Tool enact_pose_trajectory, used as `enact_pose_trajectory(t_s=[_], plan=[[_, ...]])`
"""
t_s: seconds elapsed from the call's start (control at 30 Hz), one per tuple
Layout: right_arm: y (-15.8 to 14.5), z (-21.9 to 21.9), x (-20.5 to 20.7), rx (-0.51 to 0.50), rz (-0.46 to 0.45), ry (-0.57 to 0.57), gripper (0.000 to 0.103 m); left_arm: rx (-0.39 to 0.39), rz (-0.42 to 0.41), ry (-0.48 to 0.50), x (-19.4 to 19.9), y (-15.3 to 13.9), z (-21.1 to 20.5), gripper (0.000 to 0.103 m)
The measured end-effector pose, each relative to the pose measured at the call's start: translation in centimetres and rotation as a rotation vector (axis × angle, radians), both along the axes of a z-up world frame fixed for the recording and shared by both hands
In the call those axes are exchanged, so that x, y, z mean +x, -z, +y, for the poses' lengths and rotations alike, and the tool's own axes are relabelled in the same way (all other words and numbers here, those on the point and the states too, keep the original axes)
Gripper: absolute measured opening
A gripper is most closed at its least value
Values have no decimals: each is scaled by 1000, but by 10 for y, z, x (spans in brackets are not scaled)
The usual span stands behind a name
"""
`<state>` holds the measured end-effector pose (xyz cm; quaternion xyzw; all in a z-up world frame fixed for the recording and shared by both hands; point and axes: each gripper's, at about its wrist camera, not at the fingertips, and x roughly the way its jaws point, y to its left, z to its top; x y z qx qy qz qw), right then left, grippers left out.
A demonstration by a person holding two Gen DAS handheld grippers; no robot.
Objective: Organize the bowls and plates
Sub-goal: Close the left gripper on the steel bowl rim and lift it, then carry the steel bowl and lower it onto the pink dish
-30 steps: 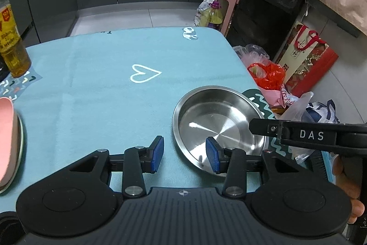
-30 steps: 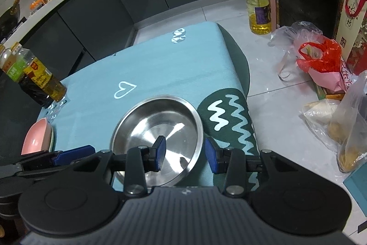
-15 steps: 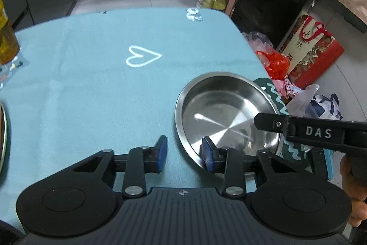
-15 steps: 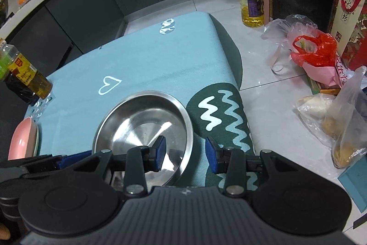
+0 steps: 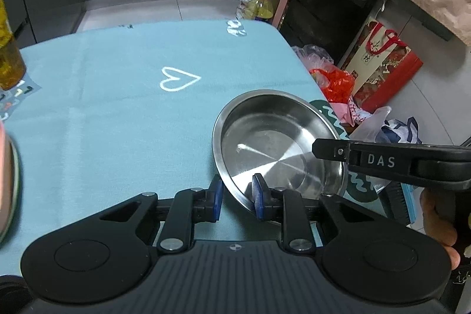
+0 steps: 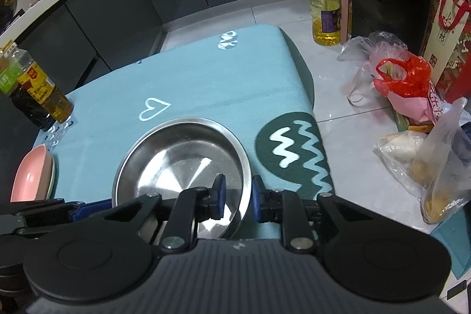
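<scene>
A shallow steel plate lies on the light blue tablecloth near its right edge. It also shows in the right wrist view. My left gripper has its blue pads on either side of the plate's near-left rim and is shut on it. My right gripper is shut on the plate's near-right rim. The plate looks tilted, its near edge raised. A stack of pink plates sits at the table's left edge.
Oil and sauce bottles stand at the far left of the table. Beyond the right table edge the floor holds plastic bags, a red gift bag and an oil jug. Dark cabinets stand behind.
Both grippers have narrowed from open to shut on opposite sides of the steel plate's near rim. The plate's near edge has lifted slightly.
</scene>
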<state>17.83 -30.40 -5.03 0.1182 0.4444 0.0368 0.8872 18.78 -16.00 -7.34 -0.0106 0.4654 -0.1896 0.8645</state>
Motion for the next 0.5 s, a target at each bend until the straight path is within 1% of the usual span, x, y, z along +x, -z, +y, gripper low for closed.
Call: enact_pose_trajectory(t_s=[0.13,0.27,0.5], plan=[[-6,15,-5,-4,-14,-23,9,-9,-15,-13,-7,-9,17,20],[-14,34,-10,-2,-31,-61,9,-28,-22,-40,-15,-15,44,20],[-29,84,-12,-14,-54,-145,10,-41,-63,-105,-31,-33,97,20]])
